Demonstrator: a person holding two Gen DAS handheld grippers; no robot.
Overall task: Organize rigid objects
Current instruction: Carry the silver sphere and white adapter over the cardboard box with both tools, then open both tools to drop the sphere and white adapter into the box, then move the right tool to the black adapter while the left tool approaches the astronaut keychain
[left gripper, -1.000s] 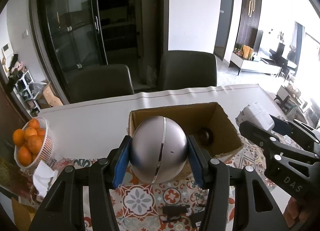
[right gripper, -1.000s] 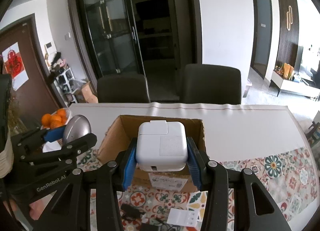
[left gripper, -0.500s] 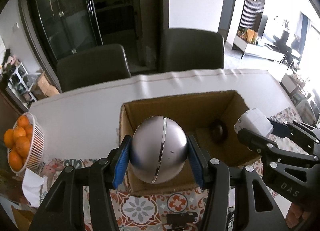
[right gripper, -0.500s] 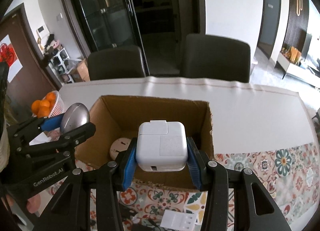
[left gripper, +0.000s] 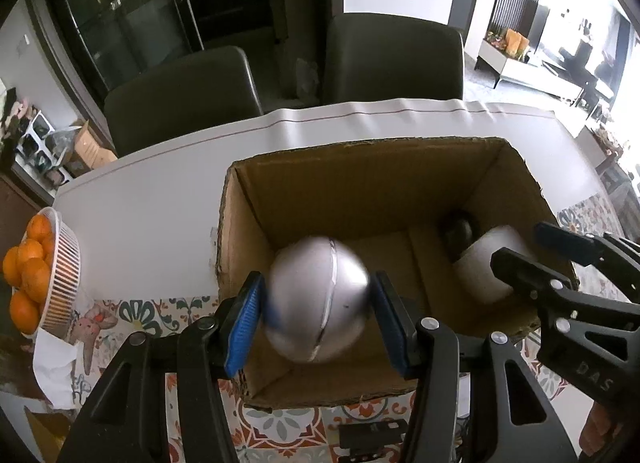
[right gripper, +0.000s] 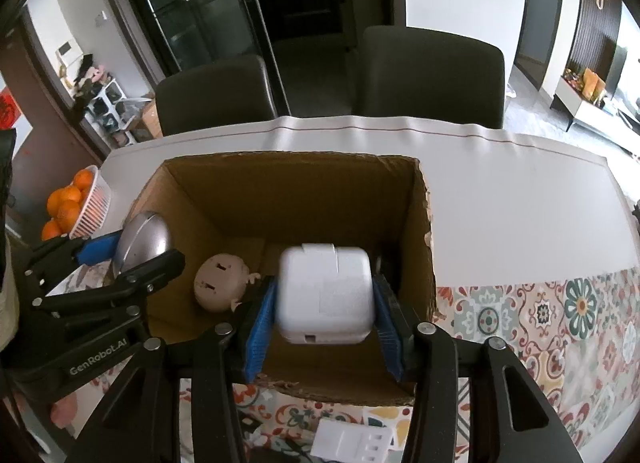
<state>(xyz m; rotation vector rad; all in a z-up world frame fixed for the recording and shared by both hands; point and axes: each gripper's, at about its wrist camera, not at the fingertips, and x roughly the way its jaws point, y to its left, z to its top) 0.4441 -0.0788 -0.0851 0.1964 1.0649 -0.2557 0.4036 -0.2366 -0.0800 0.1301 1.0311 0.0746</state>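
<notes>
An open cardboard box [left gripper: 360, 167] [right gripper: 424, 223] stands on the table. My left gripper [left gripper: 318, 303] is open over the box's left side; a blurred silver ball [left gripper: 318, 299] [right gripper: 144, 241] sits between its spread blue pads with gaps either side. My right gripper [right gripper: 326, 299] is open over the box's right side; a blurred white power adapter [right gripper: 326, 295] [left gripper: 488, 259] hangs between its pads. A beige round plug [right gripper: 220, 281] and a dark object [left gripper: 460, 231] lie on the box floor.
A white basket of oranges [left gripper: 60, 263] [right gripper: 92, 203] stands at the table's left edge. A white strip [right gripper: 352, 441] and dark items [left gripper: 372, 433] lie on the patterned cloth before the box. Two dark chairs [right gripper: 432, 79] stand behind the table.
Both grippers moved forward and down over the box. Both jaws have spread, and the ball and the adapter are now blurred and loose between the pads.
</notes>
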